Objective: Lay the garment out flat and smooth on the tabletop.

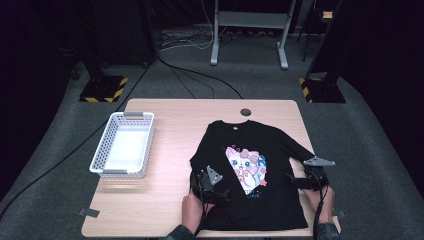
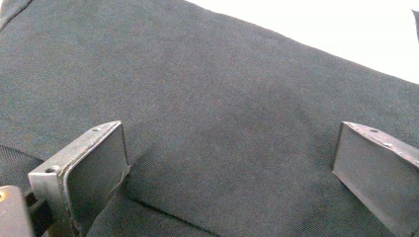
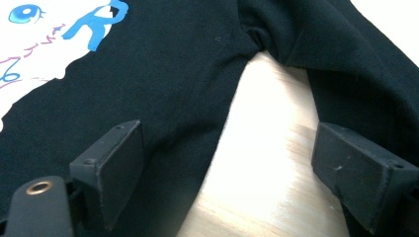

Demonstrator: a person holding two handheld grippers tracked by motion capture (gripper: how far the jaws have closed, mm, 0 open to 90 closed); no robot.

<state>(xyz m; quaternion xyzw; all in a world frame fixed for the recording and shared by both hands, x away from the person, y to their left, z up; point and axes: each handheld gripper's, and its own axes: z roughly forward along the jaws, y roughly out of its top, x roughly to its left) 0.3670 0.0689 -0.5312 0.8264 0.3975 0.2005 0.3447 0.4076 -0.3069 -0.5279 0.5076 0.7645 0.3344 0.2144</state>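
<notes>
The left claw point(image 1: 206, 186) is hovering wide open over the near-left part of a black T-shirt point(image 1: 280, 200), its two jaws standing well apart above the dark cloth with nothing pinched between them — in the left gripper view a hem line is running across the fabric just ahead of the jaws. The right claw point(image 1: 306, 181) is also standing open, gripping nothing; in the right gripper view its jaws are straddling the gap where the shirt's body and its sleeve point(image 3: 346, 59) are parting, with a wedge of pale wood showing between them. One jaw is sitting over the shirt's side edge, the other over the sleeve.

The T-shirt is lying flat and face up on the right half of the wooden surface point(image 1: 165, 200), collar pointing away from the person, a cartoon cat print point(image 1: 246, 167) in pink, white and blue showing on its chest. A person's hands point(image 1: 191, 210) are entering from the near edge, one behind each claw.

To the left of the shirt, well apart from it, a white perforated basket point(image 1: 100, 155) is sitting on the surface. Beyond the far edge, cables point(image 1: 200, 75) are trailing across grey carpet — a grey metal frame point(image 1: 250, 30) is standing further back.
</notes>
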